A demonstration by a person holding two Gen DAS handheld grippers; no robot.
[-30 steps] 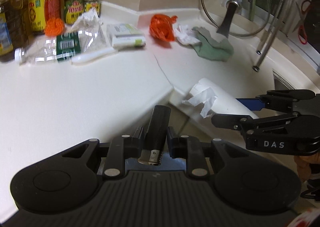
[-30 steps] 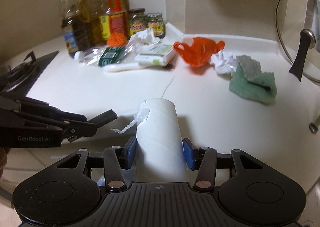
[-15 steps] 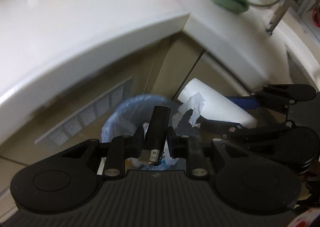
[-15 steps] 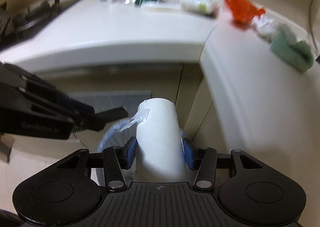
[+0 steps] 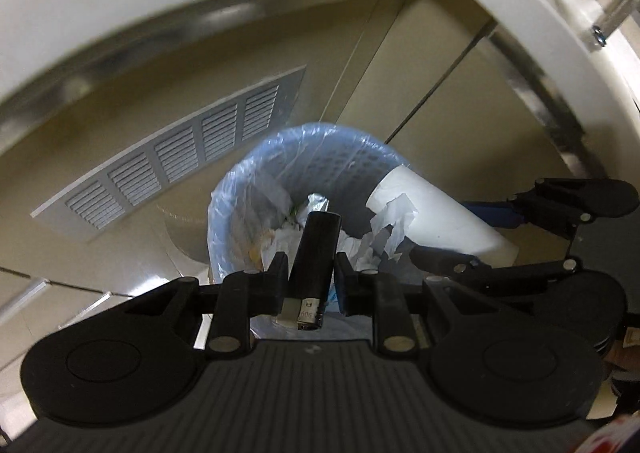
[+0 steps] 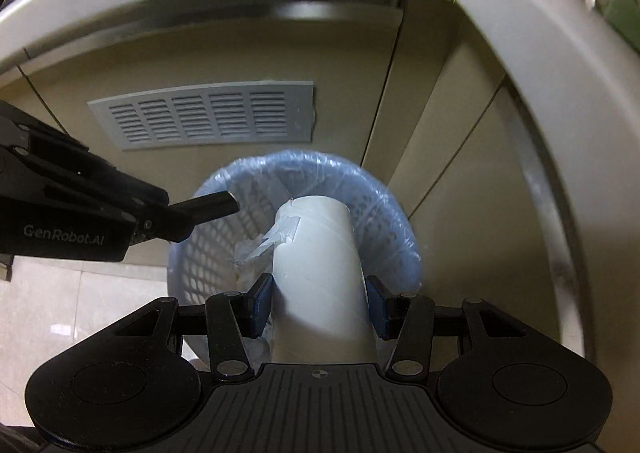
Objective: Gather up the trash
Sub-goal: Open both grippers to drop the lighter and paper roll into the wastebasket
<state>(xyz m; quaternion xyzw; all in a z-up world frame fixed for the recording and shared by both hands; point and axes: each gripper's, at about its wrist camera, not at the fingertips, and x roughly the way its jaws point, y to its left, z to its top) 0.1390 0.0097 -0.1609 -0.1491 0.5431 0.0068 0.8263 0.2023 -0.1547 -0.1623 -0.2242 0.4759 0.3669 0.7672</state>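
Trash now hangs over the lined blue bin [image 5: 256,181]: the black lighter [image 5: 316,249] is clamped in the left gripper [image 5: 310,277], and the white paper roll [image 6: 320,285] is pinched in the right gripper [image 6: 318,303]. A second ago both were above the counter [image 6: 532,13]; they have come down below its edge. Bin contents are hard to make out. Beige cabinet doors and a grey vent [image 6: 200,117] stand behind.

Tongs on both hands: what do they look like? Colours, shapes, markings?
Both are matte black. Each has a ribbed base plate, two round lobes at the sides and linkage arms with silver rivets. The left tongs have black pads. The right tongs have blue pads. White lettering "GenRobot.AI" runs along the left unit's side in the right wrist view. No cables or sleeves are visible.
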